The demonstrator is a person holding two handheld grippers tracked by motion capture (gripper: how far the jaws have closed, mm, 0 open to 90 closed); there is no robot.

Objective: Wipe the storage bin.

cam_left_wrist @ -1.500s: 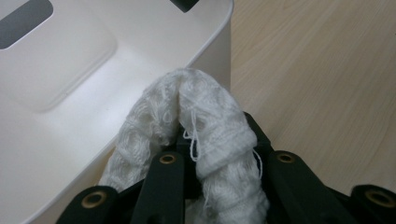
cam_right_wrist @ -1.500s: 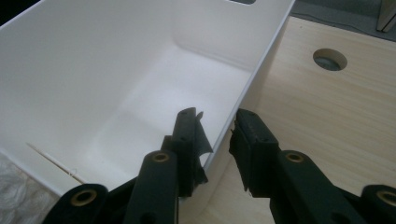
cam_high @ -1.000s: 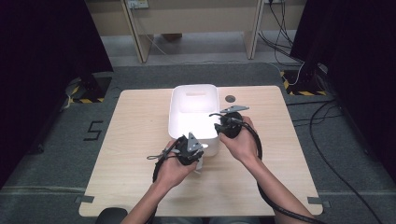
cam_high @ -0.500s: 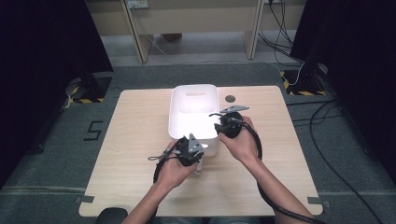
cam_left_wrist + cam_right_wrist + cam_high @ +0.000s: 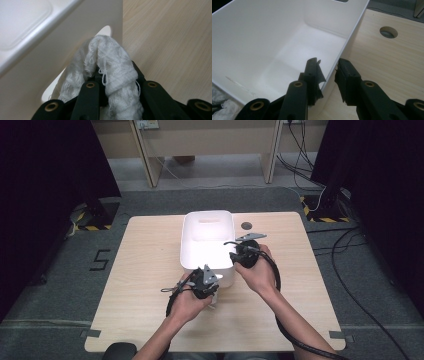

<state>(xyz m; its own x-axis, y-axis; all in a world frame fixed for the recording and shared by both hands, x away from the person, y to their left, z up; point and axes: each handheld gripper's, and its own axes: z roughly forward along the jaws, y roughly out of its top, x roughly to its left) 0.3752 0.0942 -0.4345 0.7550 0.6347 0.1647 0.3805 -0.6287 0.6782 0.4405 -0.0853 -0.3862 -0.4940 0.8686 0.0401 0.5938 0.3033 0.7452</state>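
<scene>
High view: wooden table (image 5: pixel 150 270), pale grain, one round grommet hole (image 5: pixel 246 225) near the far edge. White bin (image 5: pixel 207 227), rectangular and open-topped, stands at the middle of the table, its long axis running from the near side to the far edge; inside bare.

Left gripper (image 5: pixel 207 287): at the bin's near wall, by its near right corner. Left gripper view: jaws closed tight on a white cloth (image 5: pixel 110 72), a bunched, fraying wad that bulges up between and over the pads. The cloth sits against the outside of the bin's wall (image 5: pixel 50 62), below the rim.

Right gripper (image 5: pixel 232 252): at the bin's right rim, about midway along it. Right gripper view: jaws part open and straddling the right wall (image 5: pixel 352 32), one pad inside the bin, one outside over the table; whether the pads press the wall cannot be told. A scrap of the cloth (image 5: pixel 224 107) shows past the bin's near corner.
</scene>
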